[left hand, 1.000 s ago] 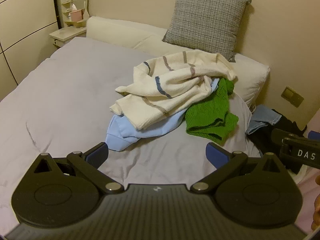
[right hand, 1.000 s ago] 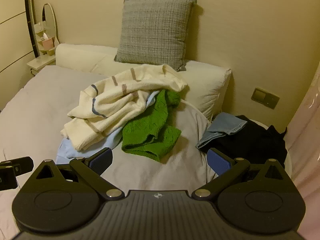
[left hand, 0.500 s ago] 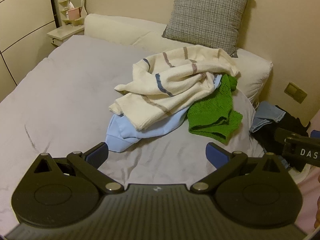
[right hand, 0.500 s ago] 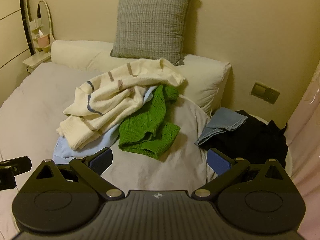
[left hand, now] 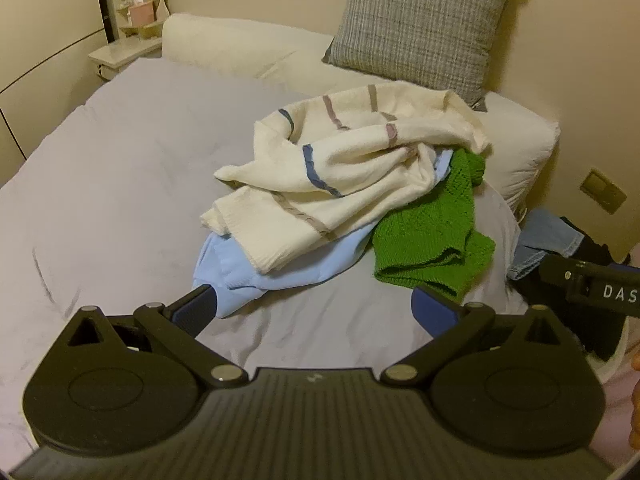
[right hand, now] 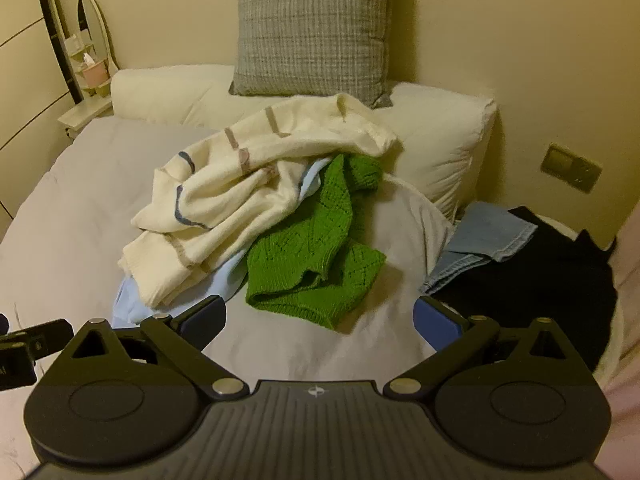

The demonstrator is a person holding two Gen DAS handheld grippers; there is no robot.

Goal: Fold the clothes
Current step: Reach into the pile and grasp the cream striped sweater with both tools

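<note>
From your left wrist view, your left tongs [left hand: 314,310] are spread wide and empty above the grey bed [left hand: 120,184]. Ahead lies the clothes pile: a cream striped sweater [left hand: 344,172] on top of a light blue garment [left hand: 256,276], with a green knit [left hand: 432,240] to its right.

From your right wrist view, your right tongs [right hand: 320,318] are likewise released, holding nothing. The green knit [right hand: 316,248] lies just ahead, and denim [right hand: 484,236] and a black garment [right hand: 552,272] sit at the right.
</note>
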